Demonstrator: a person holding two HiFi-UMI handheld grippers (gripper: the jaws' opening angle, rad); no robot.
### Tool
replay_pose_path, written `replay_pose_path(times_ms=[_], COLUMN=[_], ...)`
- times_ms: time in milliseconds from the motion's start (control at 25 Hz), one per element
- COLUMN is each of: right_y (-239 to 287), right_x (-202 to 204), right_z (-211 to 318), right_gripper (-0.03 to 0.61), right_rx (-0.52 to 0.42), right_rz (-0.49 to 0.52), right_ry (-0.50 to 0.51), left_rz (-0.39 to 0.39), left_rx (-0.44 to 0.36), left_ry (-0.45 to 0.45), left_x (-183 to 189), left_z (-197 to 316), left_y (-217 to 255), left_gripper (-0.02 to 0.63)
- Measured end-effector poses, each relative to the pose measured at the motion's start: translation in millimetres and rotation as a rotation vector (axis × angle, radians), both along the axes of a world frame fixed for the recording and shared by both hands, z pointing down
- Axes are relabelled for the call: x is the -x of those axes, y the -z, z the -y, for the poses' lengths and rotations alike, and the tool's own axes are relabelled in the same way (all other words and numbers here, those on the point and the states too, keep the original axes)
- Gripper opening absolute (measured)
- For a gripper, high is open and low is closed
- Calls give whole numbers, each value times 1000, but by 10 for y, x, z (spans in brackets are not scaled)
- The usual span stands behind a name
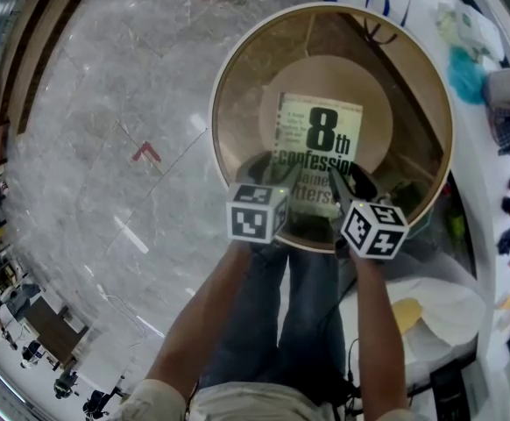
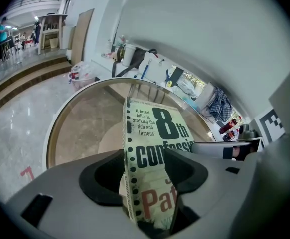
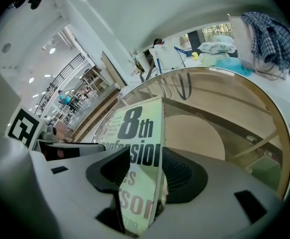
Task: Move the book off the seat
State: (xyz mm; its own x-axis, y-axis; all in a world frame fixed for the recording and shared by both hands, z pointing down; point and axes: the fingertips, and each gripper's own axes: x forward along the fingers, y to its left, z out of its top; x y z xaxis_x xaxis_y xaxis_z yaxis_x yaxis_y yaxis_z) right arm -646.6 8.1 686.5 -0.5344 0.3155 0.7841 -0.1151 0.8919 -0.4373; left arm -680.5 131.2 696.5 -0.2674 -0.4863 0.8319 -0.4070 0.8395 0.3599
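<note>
Count: one book (image 1: 318, 139), one round seat (image 1: 229, 77), two grippers. The book's near edge sits between both pairs of jaws. The left gripper (image 1: 279, 182) is clamped on the spine corner and the right gripper (image 1: 347, 189) on the page-edge corner. The rest of the book reaches over the seat's centre. The forearms (image 1: 207, 314) run side by side, with both grippers angled forward and down.
</note>
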Motion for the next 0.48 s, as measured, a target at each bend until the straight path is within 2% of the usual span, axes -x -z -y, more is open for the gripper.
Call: replay_pose_path(times_ms=[480], right_y=[498], right_x=[71], right_z=[-36], right_gripper=[190], right_rx=[-57], right_rz=[77], right_ry=[-20], left_rz=[88], left_rx=[15], left_ry=[-13], left_x=[125], left_z=[-11], left_y=[458], left_gripper=[256])
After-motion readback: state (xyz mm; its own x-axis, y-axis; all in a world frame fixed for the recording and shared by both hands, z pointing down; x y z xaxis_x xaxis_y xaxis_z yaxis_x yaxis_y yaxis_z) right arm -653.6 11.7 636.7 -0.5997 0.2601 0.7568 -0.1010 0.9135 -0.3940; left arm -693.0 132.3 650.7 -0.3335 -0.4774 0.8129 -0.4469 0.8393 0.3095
